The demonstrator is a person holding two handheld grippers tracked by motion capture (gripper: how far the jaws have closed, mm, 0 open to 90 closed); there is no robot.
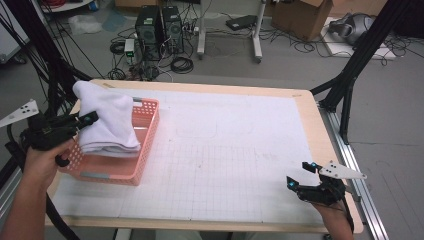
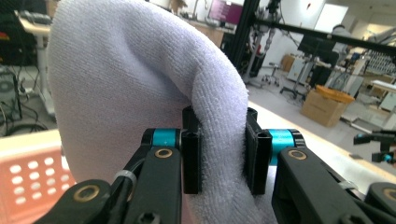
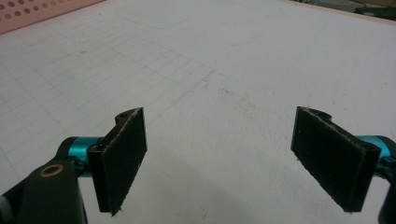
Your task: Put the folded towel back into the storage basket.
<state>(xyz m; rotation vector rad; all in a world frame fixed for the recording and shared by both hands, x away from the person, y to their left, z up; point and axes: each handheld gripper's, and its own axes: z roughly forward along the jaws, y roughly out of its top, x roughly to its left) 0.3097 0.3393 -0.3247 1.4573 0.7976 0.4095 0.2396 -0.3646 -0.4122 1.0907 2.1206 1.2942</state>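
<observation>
White towel (image 2: pixel 140 93) bunched right between the left tongs (image 2: pixel 219 154) — pads clamped on a thick fold, firm grip. Bulk of the towel sits over the pink basket (image 1: pixel 146 131) just ahead of those tongs, draped on its near rim, partly inside. Right tongs (image 3: pixel 219 154) spread wide with nothing in them, hovering low over bare desk (image 3: pixel 224 56), well apart from the basket. Judged progress: towel nearly delivered — left to do is lowering it fully in and releasing.
</observation>
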